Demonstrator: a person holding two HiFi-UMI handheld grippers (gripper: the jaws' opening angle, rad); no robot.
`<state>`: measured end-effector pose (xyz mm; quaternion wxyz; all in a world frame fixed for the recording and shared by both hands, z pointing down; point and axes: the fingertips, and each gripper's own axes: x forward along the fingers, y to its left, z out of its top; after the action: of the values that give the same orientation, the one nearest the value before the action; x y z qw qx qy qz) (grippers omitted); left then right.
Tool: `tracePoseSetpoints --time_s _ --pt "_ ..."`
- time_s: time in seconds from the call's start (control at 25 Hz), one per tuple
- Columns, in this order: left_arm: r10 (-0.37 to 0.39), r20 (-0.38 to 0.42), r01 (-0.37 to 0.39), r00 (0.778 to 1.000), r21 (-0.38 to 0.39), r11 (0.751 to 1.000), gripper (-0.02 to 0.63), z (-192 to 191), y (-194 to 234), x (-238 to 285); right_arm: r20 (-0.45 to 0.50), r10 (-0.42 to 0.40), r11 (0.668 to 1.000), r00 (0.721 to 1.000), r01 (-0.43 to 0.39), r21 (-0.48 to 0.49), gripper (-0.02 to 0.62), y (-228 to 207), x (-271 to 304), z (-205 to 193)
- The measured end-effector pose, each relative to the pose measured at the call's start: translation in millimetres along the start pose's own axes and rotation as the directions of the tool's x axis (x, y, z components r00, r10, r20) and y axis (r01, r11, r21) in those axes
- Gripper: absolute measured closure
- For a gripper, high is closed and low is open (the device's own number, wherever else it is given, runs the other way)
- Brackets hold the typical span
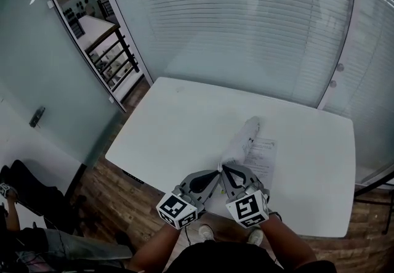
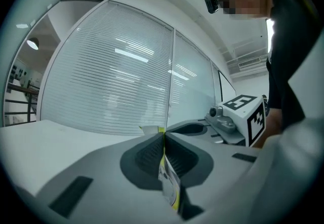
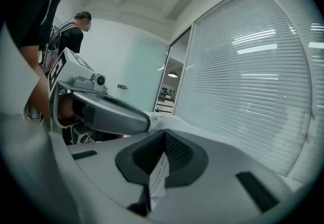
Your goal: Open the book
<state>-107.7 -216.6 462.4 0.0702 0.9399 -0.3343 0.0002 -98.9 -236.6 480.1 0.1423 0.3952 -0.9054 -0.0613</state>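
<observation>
A thin book [image 1: 259, 153] lies on the white table [image 1: 178, 130] near its front edge, with a printed page facing up and a leaf [image 1: 239, 138] lifted off it. My left gripper [image 1: 218, 171] is shut on a yellow-edged cover sheet [image 2: 170, 183], which stands pinched between the pads. Right beside it, tips almost touching, my right gripper [image 1: 225, 168] is shut on a printed page [image 3: 157, 179]. In the left gripper view the left gripper [image 2: 163, 135] has the right gripper's marker cube [image 2: 246, 117] close on its right. In the right gripper view the right gripper [image 3: 164, 135] has the left gripper [image 3: 104, 113] close on its left.
Glass walls with blinds [image 1: 246, 25] stand behind the table and at its right. A doorway [image 1: 92, 25] opens at the back left. Wooden floor [image 1: 117, 191] runs along the table's left and front edges. A seated person [image 1: 37, 235] is at lower left, and another person [image 3: 76, 33] stands farther off.
</observation>
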Motion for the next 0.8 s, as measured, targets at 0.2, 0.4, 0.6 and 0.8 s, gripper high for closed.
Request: tracePoseSetpoints --time_s 0.2,0.4,0.6,0.8 --pt "0.057 -0.017 -0.057 0.998 0.003 0.998 0.584 -7.1 25.5 -21.4 -0.019 0.035 0.999 0.999 -0.036 -0.022 0.592 22.2 28.3 0.9" --pt "0.088 -0.056 -0.087 0.995 0.026 0.996 0.584 -19.3 48.1 -39.6 -0.063 0.063 0.996 0.996 -0.068 -0.066 0.592 43.5 54.2 -4.9" --pt "0.128 -0.112 -0.12 0.985 0.078 0.99 0.583 -38.7 65.4 -57.5 -0.177 0.1 0.978 0.979 -0.129 -0.161 0.592 68.0 76.7 -17.8" --pt "0.144 -0.19 -0.125 0.971 0.108 0.986 0.583 -59.8 78.1 -70.1 -0.32 0.119 0.963 0.94 -0.187 -0.192 0.592 89.1 93.7 -37.7"
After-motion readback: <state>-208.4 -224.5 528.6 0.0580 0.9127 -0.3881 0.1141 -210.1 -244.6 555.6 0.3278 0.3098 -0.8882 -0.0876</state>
